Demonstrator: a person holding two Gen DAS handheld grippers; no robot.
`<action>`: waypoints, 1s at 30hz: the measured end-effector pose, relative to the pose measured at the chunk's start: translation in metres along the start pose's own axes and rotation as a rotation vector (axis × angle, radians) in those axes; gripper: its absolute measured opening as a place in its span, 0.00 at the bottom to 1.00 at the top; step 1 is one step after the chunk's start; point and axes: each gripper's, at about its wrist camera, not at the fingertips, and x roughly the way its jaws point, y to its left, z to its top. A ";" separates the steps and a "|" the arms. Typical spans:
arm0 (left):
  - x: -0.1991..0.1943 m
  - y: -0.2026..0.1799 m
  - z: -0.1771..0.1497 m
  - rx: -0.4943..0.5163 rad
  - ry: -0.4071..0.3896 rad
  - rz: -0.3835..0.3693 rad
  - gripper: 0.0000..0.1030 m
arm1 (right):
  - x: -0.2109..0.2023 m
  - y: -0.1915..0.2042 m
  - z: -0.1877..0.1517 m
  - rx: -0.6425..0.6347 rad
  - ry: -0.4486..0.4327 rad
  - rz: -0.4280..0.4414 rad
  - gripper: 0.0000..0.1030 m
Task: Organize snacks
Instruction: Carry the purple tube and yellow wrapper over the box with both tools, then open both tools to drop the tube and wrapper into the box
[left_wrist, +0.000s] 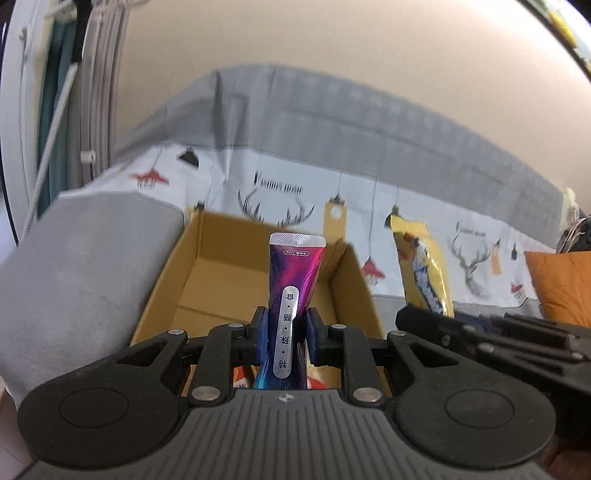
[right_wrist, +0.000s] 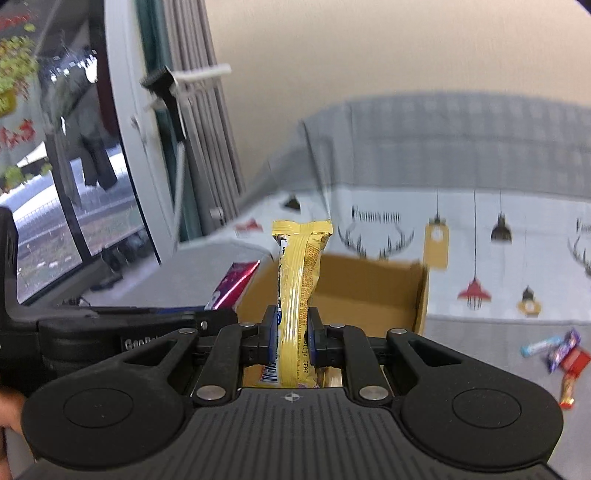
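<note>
My left gripper is shut on a purple-pink snack sachet that stands upright between its blue pads, held above an open cardboard box. My right gripper is shut on a yellow snack packet, also upright, in front of the same box. In the left wrist view the right gripper's black body and its yellow packet show at the right. In the right wrist view the left gripper's body and its purple sachet show at the left.
The box sits on a grey sofa with a white patterned cover. Several loose wrapped snacks lie on the seat at the right. An orange cushion is at the far right. A window and curtains stand at the left.
</note>
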 end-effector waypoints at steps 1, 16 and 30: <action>0.010 0.002 -0.001 -0.001 0.012 0.008 0.22 | 0.009 -0.004 -0.003 0.008 0.017 -0.003 0.16; 0.120 0.037 -0.023 -0.049 0.181 0.090 0.22 | 0.112 -0.038 -0.040 0.068 0.196 -0.013 0.16; 0.105 0.011 -0.018 -0.005 0.175 0.131 0.80 | 0.082 -0.083 -0.048 0.210 0.056 0.046 0.79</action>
